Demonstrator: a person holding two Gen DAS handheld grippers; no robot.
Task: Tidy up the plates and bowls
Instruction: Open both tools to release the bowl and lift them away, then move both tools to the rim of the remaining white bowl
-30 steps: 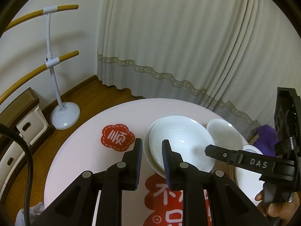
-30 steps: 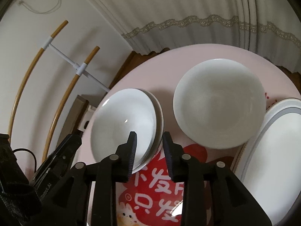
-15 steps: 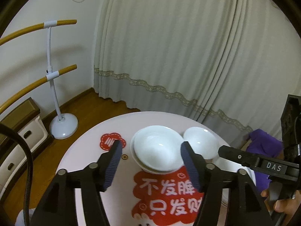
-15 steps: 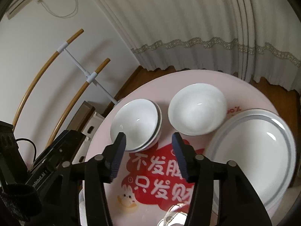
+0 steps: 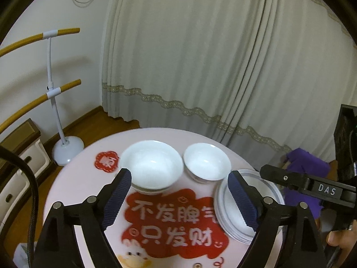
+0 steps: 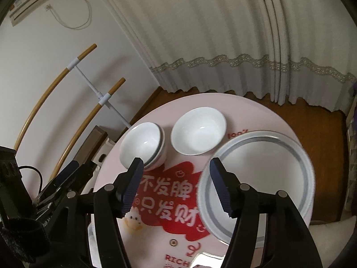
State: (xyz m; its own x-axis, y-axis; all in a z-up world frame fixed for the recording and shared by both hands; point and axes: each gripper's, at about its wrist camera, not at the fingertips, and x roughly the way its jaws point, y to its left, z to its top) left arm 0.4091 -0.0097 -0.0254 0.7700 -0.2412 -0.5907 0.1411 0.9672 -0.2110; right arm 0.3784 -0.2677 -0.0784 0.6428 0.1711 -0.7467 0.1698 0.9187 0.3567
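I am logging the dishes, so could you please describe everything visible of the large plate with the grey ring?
The large plate is round, white and glossy like ceramic, with a grey ring inside its ribbed rim. It lies flat and empty at the right edge of the pink round table, overlapping the red print. Nothing grips it; whether the single bowl touches it is unclear.

A round pink desk (image 6: 263,111) with a red printed patch carries stacked white bowls (image 6: 142,144), a single bowl (image 6: 198,134) beside them, and stacked plates (image 6: 258,174).

Glossy white glazed bowls (image 6: 198,134), wooden floor (image 6: 312,120)
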